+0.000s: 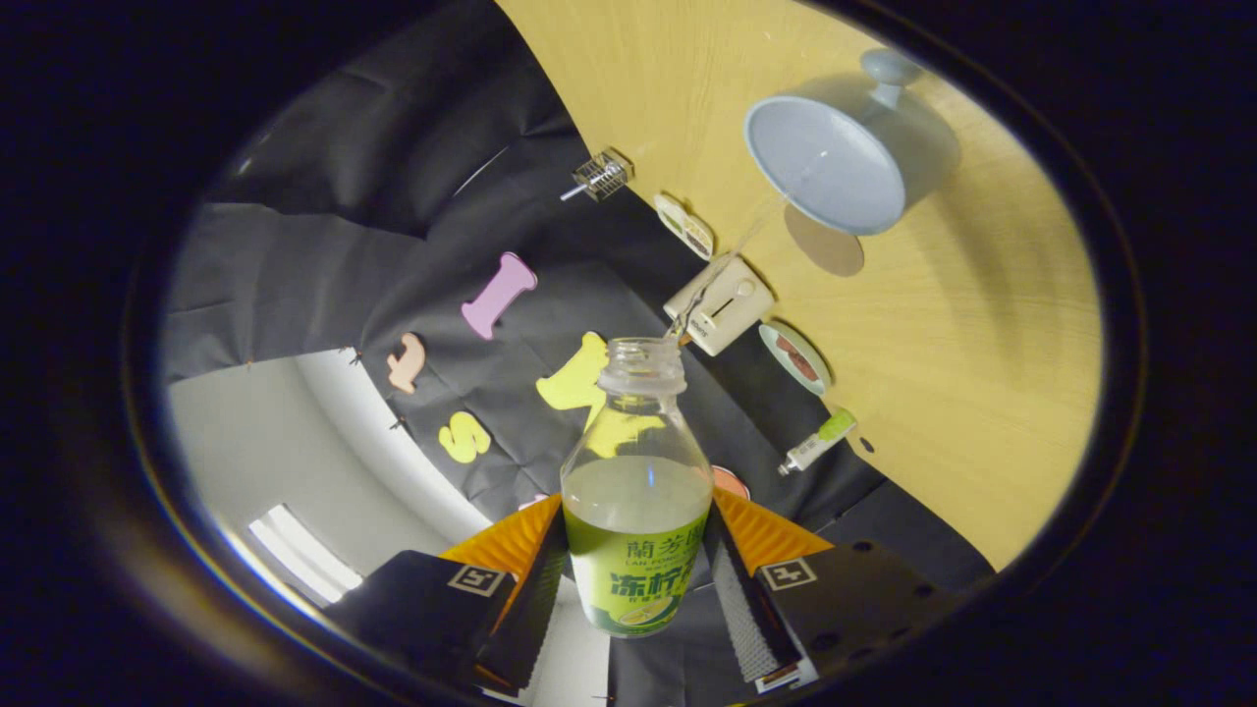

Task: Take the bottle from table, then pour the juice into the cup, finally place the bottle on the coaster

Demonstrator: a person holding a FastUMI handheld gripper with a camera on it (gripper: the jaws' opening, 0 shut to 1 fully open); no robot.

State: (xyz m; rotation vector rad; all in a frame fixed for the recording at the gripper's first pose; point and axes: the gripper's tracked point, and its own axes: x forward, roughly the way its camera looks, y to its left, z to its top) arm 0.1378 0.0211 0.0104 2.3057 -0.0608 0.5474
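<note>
Whole view is rolled hard, wooden table (943,393) runs up the right side of the frame, booth wall cloth (393,196) fills upper left. Lower centre: gripper (636,579) jaws pinch the bottle (636,511) on its labelled body, one finger each side, both pressing. Bottle is uncapped, mouth pointing up-frame, pale juice filling roughly the lower half. Just above the mouth, centre frame: a small wire basket (601,175) at the table edge, then along that edge a small oval item (685,226), a cream box-shaped gadget (722,304), a small dish (795,355) with something brown in it, and a green-capped tube (817,440). A thin thread seems to run from near the bottle mouth toward the cup, possibly a juice stream, too faint to be sure. Upper right: light blue cup (830,162), open mouth facing the camera, handle on its far side. Brown round coaster (830,245) lies just below the cup, touching or slightly under its rim, nothing standing on it.
</note>
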